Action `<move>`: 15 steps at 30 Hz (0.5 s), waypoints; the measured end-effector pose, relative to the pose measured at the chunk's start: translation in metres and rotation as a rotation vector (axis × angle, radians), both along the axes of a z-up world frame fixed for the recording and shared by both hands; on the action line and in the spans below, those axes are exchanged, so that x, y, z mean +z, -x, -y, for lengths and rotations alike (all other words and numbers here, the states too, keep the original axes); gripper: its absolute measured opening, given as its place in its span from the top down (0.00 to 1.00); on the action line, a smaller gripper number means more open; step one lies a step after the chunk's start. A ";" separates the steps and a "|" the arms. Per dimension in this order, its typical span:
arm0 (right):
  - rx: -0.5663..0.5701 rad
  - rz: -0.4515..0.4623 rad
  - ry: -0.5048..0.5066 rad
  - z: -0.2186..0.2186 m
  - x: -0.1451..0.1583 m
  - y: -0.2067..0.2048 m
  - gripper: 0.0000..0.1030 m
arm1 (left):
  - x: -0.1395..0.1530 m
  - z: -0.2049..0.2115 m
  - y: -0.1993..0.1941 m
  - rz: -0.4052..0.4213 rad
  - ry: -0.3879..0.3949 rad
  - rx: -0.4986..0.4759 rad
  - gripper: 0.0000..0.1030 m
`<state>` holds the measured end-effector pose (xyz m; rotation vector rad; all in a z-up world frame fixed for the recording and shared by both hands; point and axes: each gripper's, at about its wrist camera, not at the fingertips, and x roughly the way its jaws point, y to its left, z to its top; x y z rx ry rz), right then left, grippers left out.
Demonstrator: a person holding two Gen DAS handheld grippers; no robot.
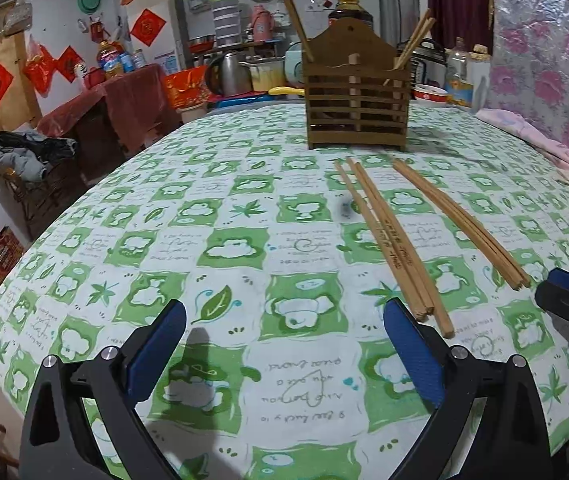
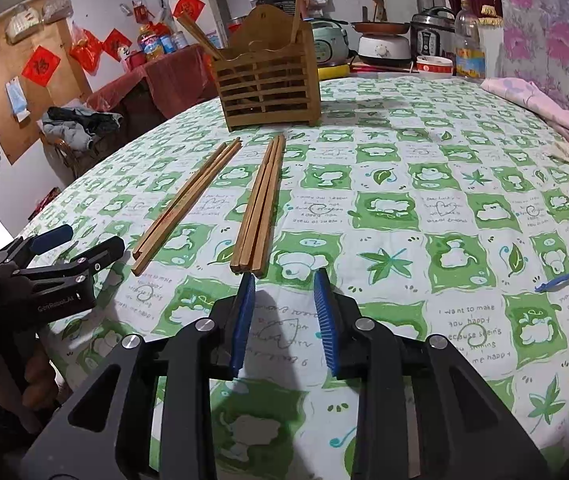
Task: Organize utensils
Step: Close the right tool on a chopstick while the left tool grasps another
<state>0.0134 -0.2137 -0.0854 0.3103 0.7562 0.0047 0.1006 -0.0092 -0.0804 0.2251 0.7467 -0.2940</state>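
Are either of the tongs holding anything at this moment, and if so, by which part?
Nothing is held. The left tongs and right tongs are both open over the tablecloth, with both chopstick bundles lying untouched ahead of them.

Two chopstick bundles [image 2: 188,200] [image 2: 260,208] side by side on table [image 2: 404,240] — holder [image 2: 268,84] behind them.

Table [image 1: 244,200], green-patterned cloth: wooden holder [image 1: 356,100], two chopstick bundles [image 2: 258,204].

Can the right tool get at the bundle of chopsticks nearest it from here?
Probably yes: the right tool is open, and the near bundle of brown wooden chopsticks lies just ahead on the green-and-white tablecloth with nothing between.
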 end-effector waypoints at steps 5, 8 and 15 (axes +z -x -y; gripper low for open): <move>0.026 0.012 0.006 -0.009 0.000 0.001 0.52 | -0.001 0.005 0.006 0.010 -0.001 -0.044 0.06; 0.030 0.016 -0.003 -0.009 0.000 0.001 0.50 | -0.001 0.010 0.011 0.025 -0.016 -0.080 0.06; 0.032 0.019 -0.009 -0.009 -0.001 0.001 0.48 | -0.003 0.021 0.012 0.035 -0.073 -0.098 0.05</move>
